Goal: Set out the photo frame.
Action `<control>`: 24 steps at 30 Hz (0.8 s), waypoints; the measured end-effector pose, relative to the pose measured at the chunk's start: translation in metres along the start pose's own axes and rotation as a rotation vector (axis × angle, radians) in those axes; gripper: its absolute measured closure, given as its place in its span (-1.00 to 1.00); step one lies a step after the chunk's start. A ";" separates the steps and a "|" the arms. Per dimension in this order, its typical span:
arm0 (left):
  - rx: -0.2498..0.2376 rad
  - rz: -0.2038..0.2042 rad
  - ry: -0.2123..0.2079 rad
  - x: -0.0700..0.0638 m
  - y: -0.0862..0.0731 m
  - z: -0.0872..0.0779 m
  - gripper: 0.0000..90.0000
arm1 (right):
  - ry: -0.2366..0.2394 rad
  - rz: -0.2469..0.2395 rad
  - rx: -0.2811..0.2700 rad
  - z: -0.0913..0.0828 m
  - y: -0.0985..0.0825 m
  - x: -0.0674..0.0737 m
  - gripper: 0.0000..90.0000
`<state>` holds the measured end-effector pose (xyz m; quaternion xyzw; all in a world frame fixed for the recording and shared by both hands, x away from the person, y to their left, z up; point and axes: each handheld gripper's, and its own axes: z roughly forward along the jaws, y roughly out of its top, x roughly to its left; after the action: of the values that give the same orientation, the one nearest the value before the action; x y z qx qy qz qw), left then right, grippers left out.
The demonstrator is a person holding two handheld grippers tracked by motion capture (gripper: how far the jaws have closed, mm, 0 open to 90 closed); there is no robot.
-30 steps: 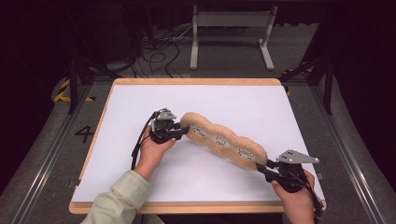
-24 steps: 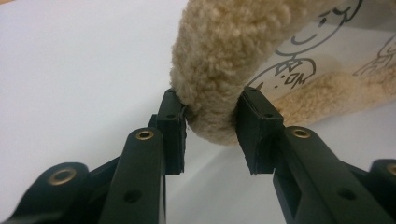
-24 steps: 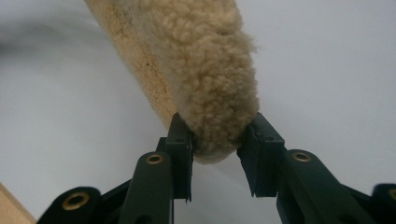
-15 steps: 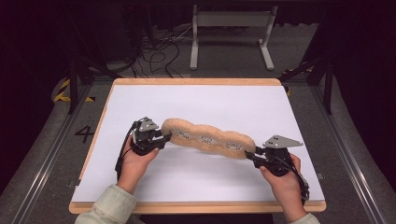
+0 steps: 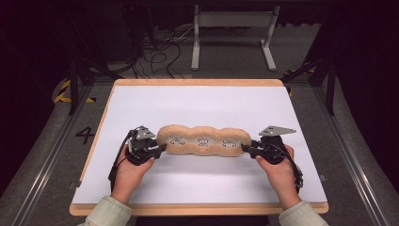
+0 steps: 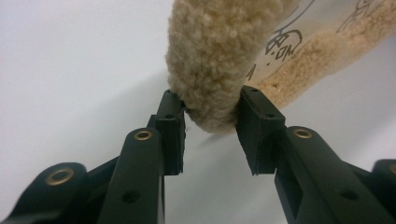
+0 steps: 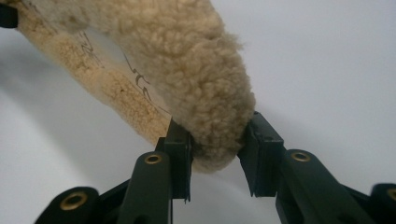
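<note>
A long tan fleece cushion (image 5: 203,140) with lobed edges and small printed drawings stretches left to right over the white board (image 5: 197,103). My left gripper (image 5: 162,147) is shut on its left end, and its pads press into the fleece tip (image 6: 210,88) in the left gripper view. On the cushion's right end (image 7: 205,116) my right gripper (image 5: 245,148) is shut the same way. A hand holds each gripper from the near side, and the cushion spans level between them.
The white board has a wooden rim (image 5: 197,208) and bare surface beyond and in front of the cushion. Behind the table stand a white metal frame (image 5: 233,33) and loose cables (image 5: 155,52) on the dark floor.
Both grippers and the cushion have shifted left and toward the far side. The cushion has swung from a slant running down to the right into a level line across the board.
</note>
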<state>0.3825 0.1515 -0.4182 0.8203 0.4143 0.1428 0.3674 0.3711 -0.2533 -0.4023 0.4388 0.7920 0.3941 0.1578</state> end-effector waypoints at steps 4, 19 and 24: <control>0.026 -0.013 -0.021 0.001 -0.001 0.004 0.43 | -0.004 0.014 0.014 0.005 0.000 -0.005 0.48; 0.053 -0.070 -0.105 0.010 0.000 0.015 0.23 | 0.014 0.065 0.026 0.012 -0.004 -0.014 0.36; 0.020 -0.068 -0.091 0.009 -0.002 0.010 0.05 | -0.022 0.051 0.015 0.009 -0.004 -0.016 -0.02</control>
<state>0.3926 0.1540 -0.4272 0.8151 0.4261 0.0887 0.3824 0.3829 -0.2634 -0.4125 0.4643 0.7818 0.3870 0.1533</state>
